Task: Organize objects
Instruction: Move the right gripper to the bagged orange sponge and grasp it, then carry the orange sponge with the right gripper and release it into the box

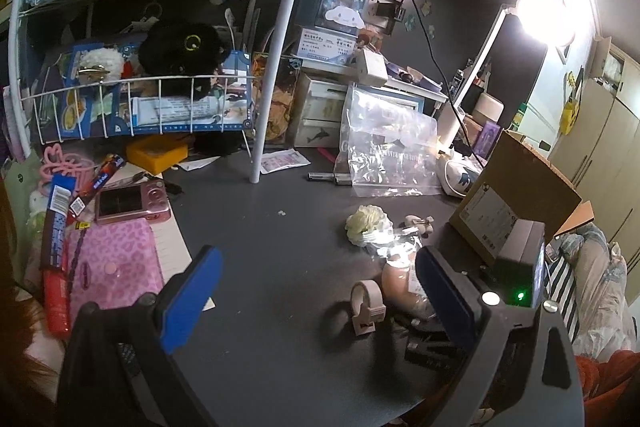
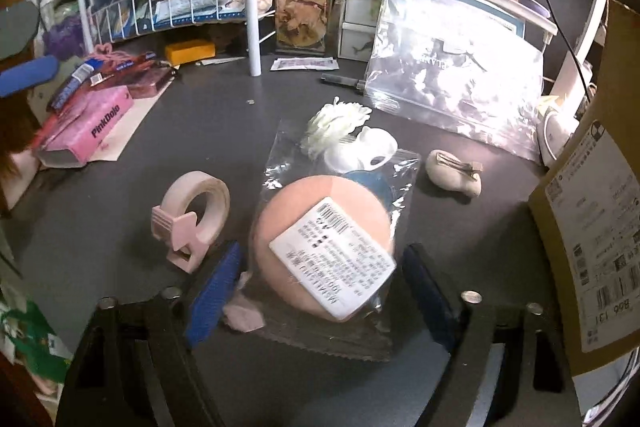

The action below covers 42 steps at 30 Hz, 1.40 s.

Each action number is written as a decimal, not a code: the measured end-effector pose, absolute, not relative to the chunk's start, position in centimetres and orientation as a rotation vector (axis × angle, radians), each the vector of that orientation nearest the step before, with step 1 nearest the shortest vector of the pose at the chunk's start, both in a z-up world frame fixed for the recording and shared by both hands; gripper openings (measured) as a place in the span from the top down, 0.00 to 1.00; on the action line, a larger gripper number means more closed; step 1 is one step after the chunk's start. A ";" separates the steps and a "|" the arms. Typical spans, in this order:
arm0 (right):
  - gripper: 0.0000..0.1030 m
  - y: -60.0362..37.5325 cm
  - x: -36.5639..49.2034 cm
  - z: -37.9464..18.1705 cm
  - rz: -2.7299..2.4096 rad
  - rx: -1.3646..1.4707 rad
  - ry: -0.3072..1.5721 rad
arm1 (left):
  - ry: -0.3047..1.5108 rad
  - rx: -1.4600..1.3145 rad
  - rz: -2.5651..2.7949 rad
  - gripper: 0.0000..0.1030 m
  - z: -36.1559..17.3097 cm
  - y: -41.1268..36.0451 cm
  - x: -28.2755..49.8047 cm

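A clear packet holding a peach round plush with a white label (image 2: 324, 251) lies on the dark desk (image 2: 120, 195), low between the open blue pads of my right gripper (image 2: 320, 287). The pads flank it without touching. A pink tape dispenser (image 2: 192, 215) stands left of it, a white flower (image 2: 336, 123) behind it, a beige hair clip (image 2: 454, 173) to the right. My left gripper (image 1: 316, 291) is open and empty above the desk; the tape dispenser (image 1: 366, 301) and the packet (image 1: 400, 275) show near its right pad.
A white wire rack (image 1: 132, 87) full of toys and books stands at back left, its post (image 1: 264, 131) on the desk. A pink camera (image 1: 132, 203) and pink pouch (image 1: 116, 263) lie left. A clear zip bag (image 2: 456, 83), stacked boxes (image 1: 336, 7), a lamp (image 1: 544, 15) and a cardboard box (image 2: 592, 227) are right.
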State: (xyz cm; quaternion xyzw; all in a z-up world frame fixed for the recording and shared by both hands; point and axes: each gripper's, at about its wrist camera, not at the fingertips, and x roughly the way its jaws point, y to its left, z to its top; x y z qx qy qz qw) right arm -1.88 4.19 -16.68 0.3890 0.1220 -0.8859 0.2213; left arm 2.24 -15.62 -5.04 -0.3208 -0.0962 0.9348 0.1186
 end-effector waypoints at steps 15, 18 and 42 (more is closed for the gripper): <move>0.37 6.2 -0.1 -11.2 -2.163 0.940 0.265 | -0.273 -0.925 2.544 0.07 -3.9 -10.9 1.6; 0.37 6.6 0.1 -8.1 -2.078 0.885 0.265 | -0.305 -0.877 2.480 0.07 -2.6 -9.6 1.8; 0.37 26.5 -5.1 2.3 -2.226 0.731 0.277 | -0.109 -0.830 2.211 0.62 5.9 13.6 -6.7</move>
